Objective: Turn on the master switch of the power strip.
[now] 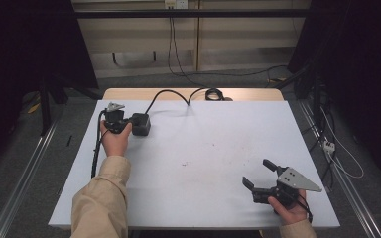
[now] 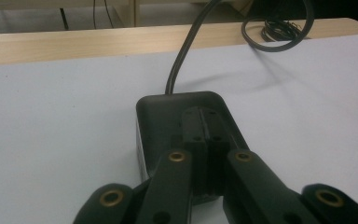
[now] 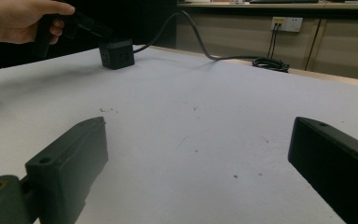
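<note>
The black power cube point(image 1: 140, 124) sits at the table's far left, its cable point(image 1: 171, 94) trailing back to a coil point(image 1: 213, 93) at the far edge. The left gripper point(image 2: 204, 122) rests on top of it, jaws pressed together and gripping nothing. Pushing here might slide or tip the cube, or tauten the cable. The right gripper point(image 1: 258, 174) waits, jaws spread, near the white table point(image 1: 218, 148) front.
</note>
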